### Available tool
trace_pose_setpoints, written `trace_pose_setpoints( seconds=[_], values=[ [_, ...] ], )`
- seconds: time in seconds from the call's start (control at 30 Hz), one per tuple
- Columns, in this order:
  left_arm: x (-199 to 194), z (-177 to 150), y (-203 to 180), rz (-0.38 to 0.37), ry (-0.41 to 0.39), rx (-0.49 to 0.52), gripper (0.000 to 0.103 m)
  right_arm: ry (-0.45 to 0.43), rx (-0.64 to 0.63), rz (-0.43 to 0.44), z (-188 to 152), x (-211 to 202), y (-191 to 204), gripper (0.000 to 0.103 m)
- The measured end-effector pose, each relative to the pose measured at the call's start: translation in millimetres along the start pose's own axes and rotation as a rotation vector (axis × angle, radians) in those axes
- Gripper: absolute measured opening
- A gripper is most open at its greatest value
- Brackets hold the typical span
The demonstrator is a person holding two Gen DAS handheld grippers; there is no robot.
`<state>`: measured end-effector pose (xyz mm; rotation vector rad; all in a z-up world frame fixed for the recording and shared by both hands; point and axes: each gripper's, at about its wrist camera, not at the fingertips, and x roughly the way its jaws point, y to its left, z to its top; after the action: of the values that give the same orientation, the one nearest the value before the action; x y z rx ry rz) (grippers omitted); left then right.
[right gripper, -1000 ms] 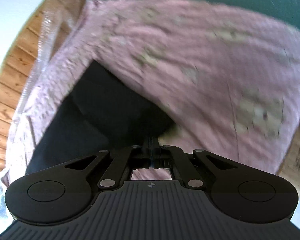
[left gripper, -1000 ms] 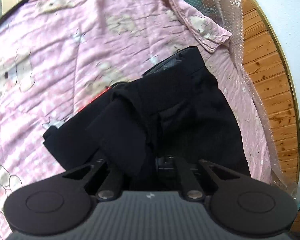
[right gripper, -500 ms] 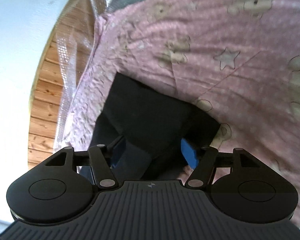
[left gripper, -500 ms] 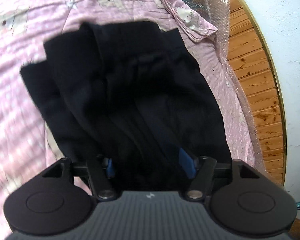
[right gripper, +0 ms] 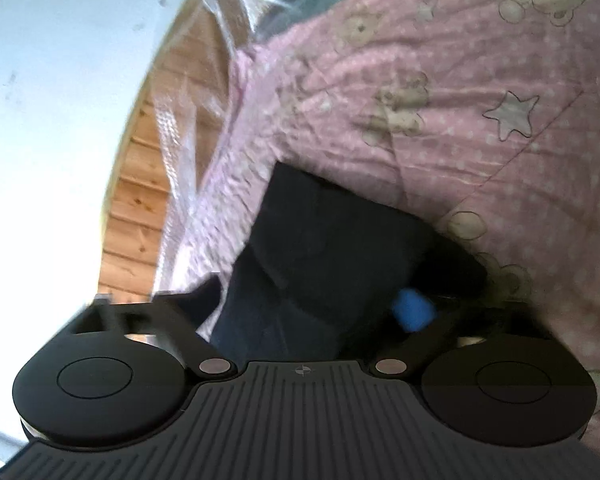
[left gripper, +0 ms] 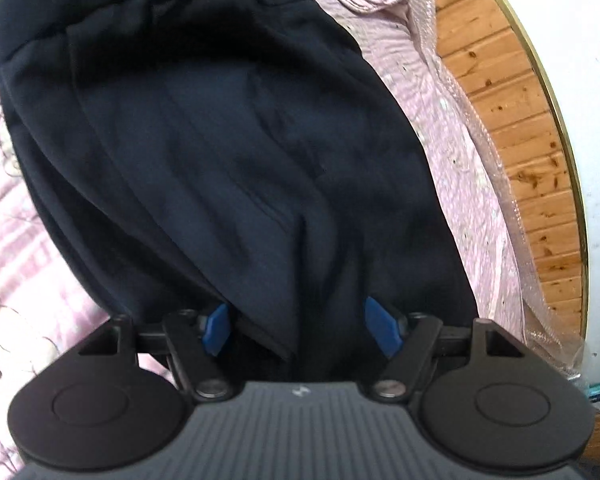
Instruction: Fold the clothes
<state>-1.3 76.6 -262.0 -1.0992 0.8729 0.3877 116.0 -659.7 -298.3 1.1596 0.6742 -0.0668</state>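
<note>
Left wrist view: left tongs [left gripper: 296,328] spread wide, jaws just opened further, blue pads clear of the dark garment [left gripper: 220,140] spread between and ahead of them on the pink quilt [left gripper: 440,120]; right wrist view, blurred: right tongs [right gripper: 312,308] parted, just closing slightly, gripping nothing; garment's folded end [right gripper: 332,248] between the jaws.

folded trousers [left gripper: 236,152] flat on the quilt [left gripper: 20,264], plastic sheet [left gripper: 496,152] and wooden panel [left gripper: 512,112] to their right
</note>
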Motion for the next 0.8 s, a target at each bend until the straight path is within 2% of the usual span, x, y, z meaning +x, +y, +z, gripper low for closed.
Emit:
trace_pose_setpoints(
  seconds=[0.03, 0.2, 0.33, 0.43, 0.47, 0.53, 0.57, 0.6, 0.63, 0.7, 0.8],
  values=[
    [-1, 1, 0, 0.001, 0.001, 0.002, 0.071, 0.035, 0.024, -0.005, 3, 0, -6, 0.000],
    [-3, 3, 12, 0.002, -0.011, -0.007, 0.071, 0.003, -0.036, -0.025, 0, -44, -2, 0.000],
    [2, 6, 20, 0.002, 0.000, -0.004, 0.071, 0.016, -0.042, -0.098, -4, -44, -17, 0.000],
    [9, 9, 19, 0.010, 0.000, 0.016, 0.071, 0.006, -0.086, -0.118, -5, -46, -7, 0.002],
    [9, 10, 19, 0.011, 0.001, 0.020, 0.071, 0.000, -0.114, -0.131, -5, -47, -3, 0.011],
    [5, 10, 19, 0.005, -0.004, 0.032, 0.071, -0.027, -0.119, -0.142, -1, -58, -4, 0.048],
    [1, 9, 21, -0.003, -0.012, 0.042, 0.071, -0.042, -0.114, -0.147, 1, -65, -6, 0.057],
    [-1, 9, 22, -0.007, -0.025, 0.054, 0.072, -0.058, -0.110, -0.151, 3, -72, -8, 0.070],
    [-2, 7, 25, -0.001, -0.030, 0.052, 0.072, -0.077, -0.105, -0.162, 4, -78, -11, 0.075],
    [-3, 5, 34, 0.015, -0.035, 0.040, 0.072, -0.069, -0.103, -0.170, 6, -77, -21, 0.073],
    [-4, 1, 45, 0.027, -0.043, 0.005, 0.072, -0.052, -0.123, -0.074, 13, -61, -27, 0.073]
  ],
)
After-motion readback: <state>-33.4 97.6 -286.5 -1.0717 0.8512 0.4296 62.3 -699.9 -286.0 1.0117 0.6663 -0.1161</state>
